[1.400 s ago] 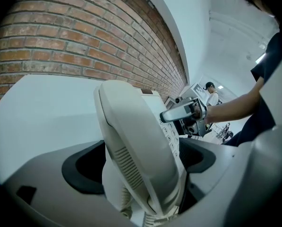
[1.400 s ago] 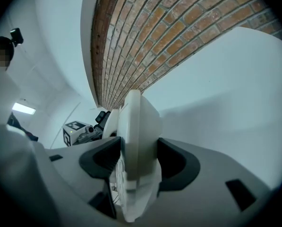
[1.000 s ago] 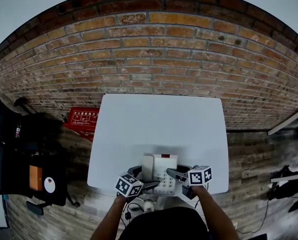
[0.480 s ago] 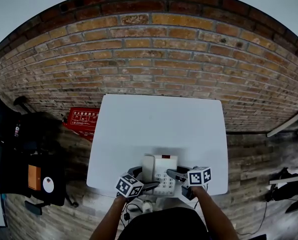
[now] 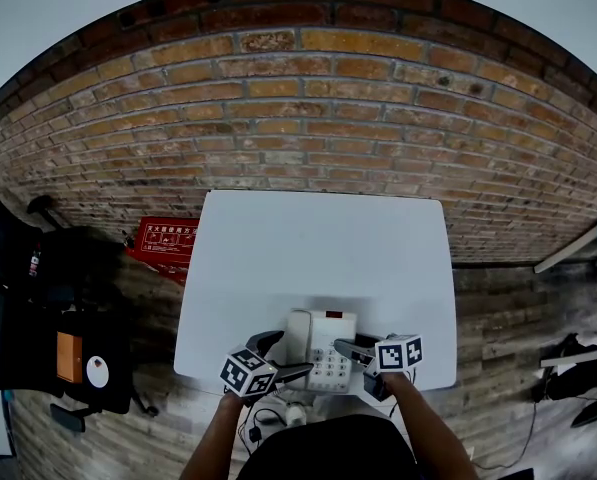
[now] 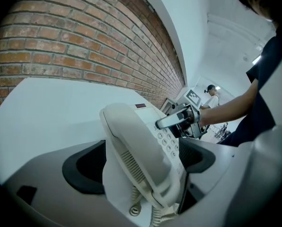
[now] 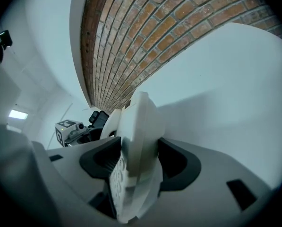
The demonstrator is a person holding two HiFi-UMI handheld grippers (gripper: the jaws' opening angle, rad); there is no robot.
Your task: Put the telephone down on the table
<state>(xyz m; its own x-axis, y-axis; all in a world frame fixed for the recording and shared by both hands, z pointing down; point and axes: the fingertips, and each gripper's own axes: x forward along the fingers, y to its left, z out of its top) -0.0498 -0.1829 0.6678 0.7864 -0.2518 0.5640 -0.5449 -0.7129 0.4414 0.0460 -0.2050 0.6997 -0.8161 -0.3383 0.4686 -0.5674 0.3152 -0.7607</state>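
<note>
Left gripper [image 6: 141,162] and right gripper [image 7: 138,162] each clamped on the telephone [image 5: 323,343], one per side; handset on its cradle; telephone low at the near edge of the bench [image 5: 318,248], apparently resting, contact unclear; placing looks nearly done; release and withdrawal left; brick wall [image 5: 308,118] beyond.
</note>
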